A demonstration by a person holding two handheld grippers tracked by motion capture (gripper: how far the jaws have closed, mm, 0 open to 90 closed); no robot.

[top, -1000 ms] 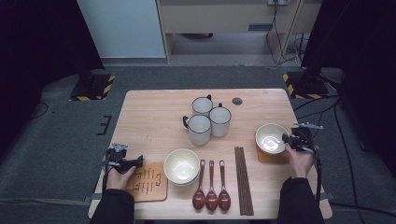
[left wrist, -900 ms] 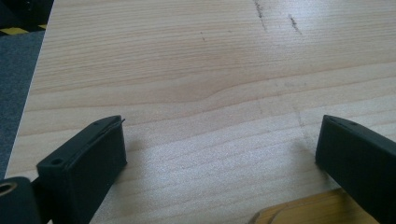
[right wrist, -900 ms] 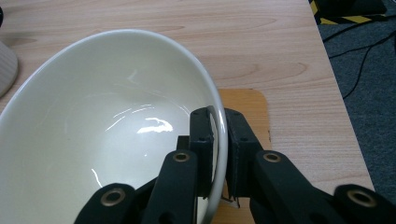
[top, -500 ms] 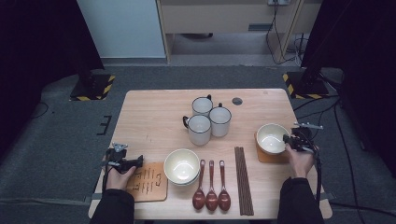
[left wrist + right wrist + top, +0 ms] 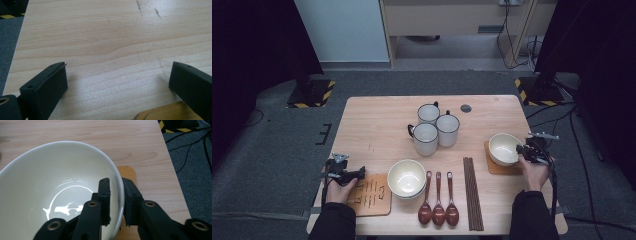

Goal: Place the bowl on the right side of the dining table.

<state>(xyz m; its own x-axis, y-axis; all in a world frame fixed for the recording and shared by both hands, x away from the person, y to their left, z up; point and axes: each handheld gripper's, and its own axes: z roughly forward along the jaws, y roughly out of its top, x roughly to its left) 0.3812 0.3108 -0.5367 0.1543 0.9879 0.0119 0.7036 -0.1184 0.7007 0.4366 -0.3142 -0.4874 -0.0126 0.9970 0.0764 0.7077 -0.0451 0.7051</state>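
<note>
Nearest the person's edge of the table (image 5: 377, 125), three dark wooden spoons (image 5: 438, 200) lie side by side, with a bundle of chopsticks (image 5: 472, 192) just to their right and a wooden board (image 5: 371, 196) to their left; none of these has shifted since a second ago. At the board's left end the left gripper (image 5: 354, 174) rests low over bare wood, where it was before, its jaws spread wide with nothing between them. Just beyond the spoons sit stacked cream bowls (image 5: 406, 178), unchanged. On the right side, a single cream bowl (image 5: 57, 195) sits on a wooden coaster (image 5: 501, 167), in the same spot as in the earlier frames. The right gripper (image 5: 116, 202) straddles that bowl's near rim, one jaw inside and one outside; its jaws have just been opening, and a thin gap now shows between the pads and the bowl wall, so the rim is between them but no longer pinched. Farther back, three white mugs (image 5: 432, 127) cluster at mid-table, and a small dark disc (image 5: 466, 108) lies near the far edge, both as before.
</note>
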